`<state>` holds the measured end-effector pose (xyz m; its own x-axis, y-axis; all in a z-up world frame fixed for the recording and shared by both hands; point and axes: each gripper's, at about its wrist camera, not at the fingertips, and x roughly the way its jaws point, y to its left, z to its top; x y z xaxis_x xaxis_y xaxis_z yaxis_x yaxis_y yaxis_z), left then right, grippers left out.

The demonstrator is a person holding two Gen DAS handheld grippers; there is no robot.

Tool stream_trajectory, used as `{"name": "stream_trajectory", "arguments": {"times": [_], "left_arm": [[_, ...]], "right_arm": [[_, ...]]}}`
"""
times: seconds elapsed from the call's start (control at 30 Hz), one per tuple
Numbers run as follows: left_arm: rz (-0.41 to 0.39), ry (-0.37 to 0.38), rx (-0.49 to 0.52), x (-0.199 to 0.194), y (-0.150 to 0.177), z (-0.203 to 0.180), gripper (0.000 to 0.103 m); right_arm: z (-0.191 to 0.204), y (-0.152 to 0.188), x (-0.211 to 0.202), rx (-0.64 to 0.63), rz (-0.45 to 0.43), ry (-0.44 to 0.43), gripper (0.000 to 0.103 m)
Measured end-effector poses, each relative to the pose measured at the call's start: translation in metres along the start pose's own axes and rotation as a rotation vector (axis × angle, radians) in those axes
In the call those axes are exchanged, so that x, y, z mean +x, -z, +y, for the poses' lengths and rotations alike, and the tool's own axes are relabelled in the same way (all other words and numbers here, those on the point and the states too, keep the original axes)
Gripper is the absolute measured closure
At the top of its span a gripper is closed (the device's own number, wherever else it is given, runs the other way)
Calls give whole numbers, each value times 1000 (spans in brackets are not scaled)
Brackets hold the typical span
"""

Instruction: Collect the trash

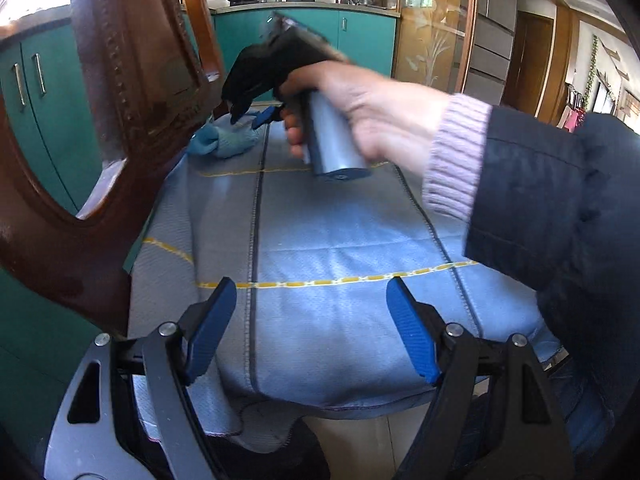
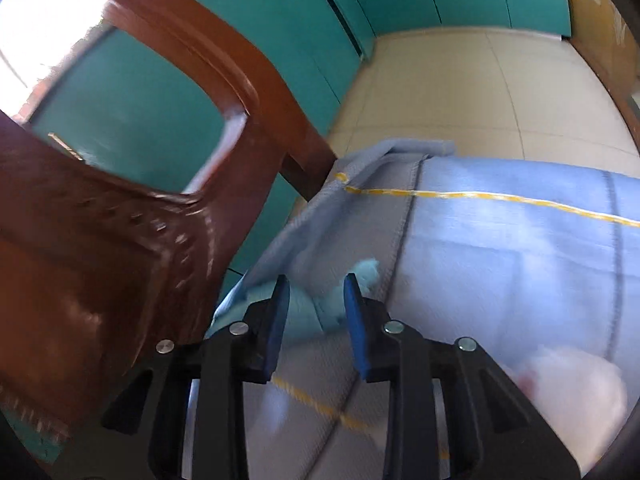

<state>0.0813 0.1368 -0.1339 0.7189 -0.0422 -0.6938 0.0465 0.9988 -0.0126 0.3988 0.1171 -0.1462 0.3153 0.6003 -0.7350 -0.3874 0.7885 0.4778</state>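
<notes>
While the left tongs (image 1: pixel 310 300) hang spread over the blue cloth (image 1: pixel 340 240), the right tongs (image 2: pixel 316 300) straddle a crumpled teal wad (image 2: pixel 320 312), pad contact unclear.

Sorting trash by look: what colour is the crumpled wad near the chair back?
Teal-blue wad, clearest in the left wrist view.

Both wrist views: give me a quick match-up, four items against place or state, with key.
1. left gripper
2. right gripper
3. blue wad
4. chair

A. brown wood, beside the cloth
B. jaws wide, nothing between
C. crumpled at the cloth's far corner
D. jaws narrow, astride the wad

Pairs: 1-B, 2-D, 3-C, 4-A

All on or beside the cloth.
</notes>
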Motion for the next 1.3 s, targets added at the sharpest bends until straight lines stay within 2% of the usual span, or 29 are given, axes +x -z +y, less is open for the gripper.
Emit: {"name": "stream_trajectory", "arguments": {"times": [0.03,0.1,0.27,0.37,0.43,0.5,0.63,0.67,0.7,0.73,0.8,0.87,0.97,1.07,1.13,1.17,1.2,1.3], "left_arm": [[-2,-1,-4,0,0,4,25],[-4,7,-14,0,0,7,25],[-2,21,-33,-2,1,8,25],[11,33,-54,-2,1,5,25],[4,33,-52,-6,0,1,25],[-2,21,-35,-9,0,-3,25],[4,-5,-11,-8,1,-1,25],[5,-8,-11,-7,0,0,25],[5,-14,-11,-7,0,1,25],[6,-18,-13,-6,0,2,25],[6,-19,-20,-6,-1,4,25],[3,-20,-19,-5,-1,4,25],[-3,-24,-15,-5,-2,4,25],[-20,-25,-18,-10,-7,6,25],[-39,-48,-21,-12,-13,7,30],[-49,-58,-27,-12,-18,8,37],[-57,-60,-34,-11,-21,8,39],[-103,-32,-46,-2,-49,6,39]], "right_arm": [[4,0,7,-11,8,21,73],[8,4,11,-42,3,60,103],[15,15,-21,-101,-63,76,103],[14,14,-38,-61,-50,39,102],[15,9,-30,-41,4,42,97],[14,2,-15,-23,26,114,56],[1,2,13,9,44,182,53],[1,2,14,4,22,178,58],[5,2,14,-20,14,169,85],[8,3,14,-37,18,155,100],[15,7,8,-78,6,154,100],[24,10,-9,-120,-34,147,100],[34,20,-58,-172,-118,109,100],[35,48,-130,-252,-190,88,100],[26,69,-174,-290,-217,94,100],[18,84,-197,-307,-233,110,100],[12,93,-211,-314,-243,121,100],[-21,134,-237,-297,-229,179,100]]}}
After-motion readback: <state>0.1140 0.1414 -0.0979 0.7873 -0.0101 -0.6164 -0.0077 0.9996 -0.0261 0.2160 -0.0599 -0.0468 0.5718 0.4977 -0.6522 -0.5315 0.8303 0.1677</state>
